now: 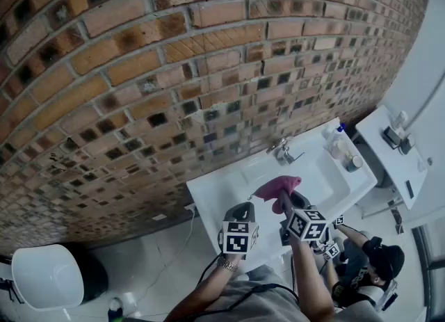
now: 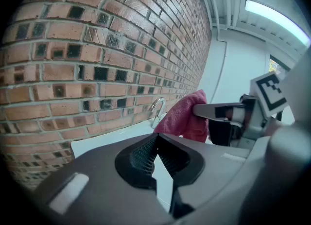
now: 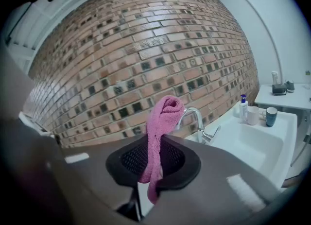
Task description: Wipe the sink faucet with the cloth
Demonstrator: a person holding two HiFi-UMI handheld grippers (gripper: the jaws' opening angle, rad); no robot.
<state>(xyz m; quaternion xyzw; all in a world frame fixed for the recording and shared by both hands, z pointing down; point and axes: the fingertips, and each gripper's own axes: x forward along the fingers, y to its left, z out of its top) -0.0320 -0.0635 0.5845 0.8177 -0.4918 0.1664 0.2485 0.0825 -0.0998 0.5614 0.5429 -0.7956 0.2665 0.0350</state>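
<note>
The chrome faucet (image 1: 281,150) stands at the back rim of the white sink (image 1: 215,195), against the brick wall. My right gripper (image 1: 284,201) is shut on a pink cloth (image 1: 278,187), held over the sink's front part, short of the faucet. In the right gripper view the cloth (image 3: 165,114) stands up out of the gripper (image 3: 158,141) and partly covers the faucet (image 3: 194,114) behind it. My left gripper (image 1: 240,214) hovers just left of it with nothing in it, jaws together (image 2: 156,141). It looks at the cloth (image 2: 184,117), the faucet (image 2: 156,107) and the right gripper (image 2: 209,111).
A soap bottle (image 3: 243,106), a white cup (image 3: 252,114) and a dark cup (image 3: 271,116) stand on the sink's right end. A white shelf (image 1: 389,161) with small items lies further right. A white bin (image 1: 45,275) is on the floor at left. A person (image 1: 361,265) is at lower right.
</note>
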